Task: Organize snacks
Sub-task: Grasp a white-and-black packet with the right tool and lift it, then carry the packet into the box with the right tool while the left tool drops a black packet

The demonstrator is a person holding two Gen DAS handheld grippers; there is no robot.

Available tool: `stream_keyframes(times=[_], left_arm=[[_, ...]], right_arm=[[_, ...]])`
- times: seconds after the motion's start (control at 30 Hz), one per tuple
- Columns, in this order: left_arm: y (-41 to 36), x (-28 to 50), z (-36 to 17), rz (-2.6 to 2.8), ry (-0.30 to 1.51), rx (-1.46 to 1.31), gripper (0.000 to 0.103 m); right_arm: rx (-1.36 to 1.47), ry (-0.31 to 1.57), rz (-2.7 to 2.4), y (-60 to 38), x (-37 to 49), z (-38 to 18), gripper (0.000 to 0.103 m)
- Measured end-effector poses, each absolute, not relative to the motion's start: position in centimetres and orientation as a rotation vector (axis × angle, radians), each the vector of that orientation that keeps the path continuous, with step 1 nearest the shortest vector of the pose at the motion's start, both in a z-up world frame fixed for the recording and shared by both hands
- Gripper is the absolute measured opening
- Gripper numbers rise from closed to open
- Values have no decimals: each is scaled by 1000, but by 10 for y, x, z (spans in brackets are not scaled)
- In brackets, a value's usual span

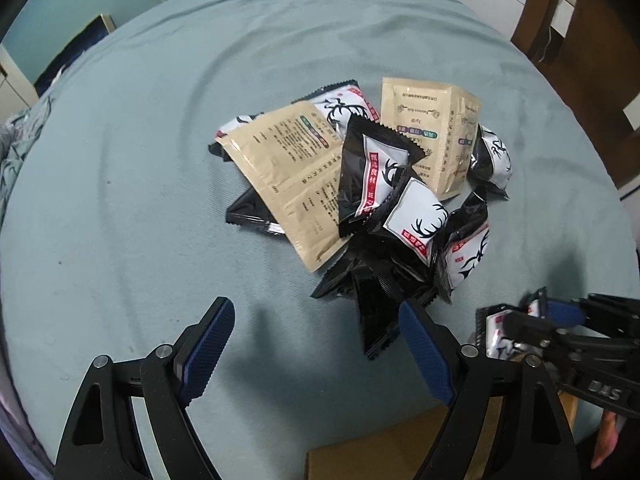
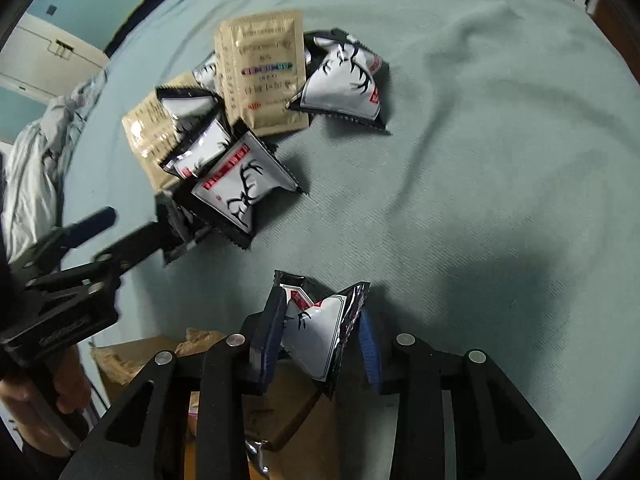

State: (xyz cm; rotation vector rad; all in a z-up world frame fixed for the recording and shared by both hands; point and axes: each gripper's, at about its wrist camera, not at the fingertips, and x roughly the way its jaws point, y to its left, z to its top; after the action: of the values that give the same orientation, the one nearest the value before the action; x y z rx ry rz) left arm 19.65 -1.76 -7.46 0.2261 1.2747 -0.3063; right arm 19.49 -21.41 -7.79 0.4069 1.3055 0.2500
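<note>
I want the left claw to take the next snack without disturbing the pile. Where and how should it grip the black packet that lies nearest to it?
Probably grip the black packet by its serrated end seam, coming from above with the open left claw. It lies flat at the pile's near edge, its end free on the blue cloth.
</note>
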Motion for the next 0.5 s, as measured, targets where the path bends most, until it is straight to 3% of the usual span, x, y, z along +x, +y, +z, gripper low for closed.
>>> stream_keyframes(times=[0.23, 0.5], left_arm=[[-23, 209, -83, -305, 1351, 201, 85], [-28, 233, -95, -294, 1419, 118, 85]], right_arm=[[506, 1130, 215, -248, 172, -38, 33], [535, 1142, 208, -256, 165, -45, 33]])
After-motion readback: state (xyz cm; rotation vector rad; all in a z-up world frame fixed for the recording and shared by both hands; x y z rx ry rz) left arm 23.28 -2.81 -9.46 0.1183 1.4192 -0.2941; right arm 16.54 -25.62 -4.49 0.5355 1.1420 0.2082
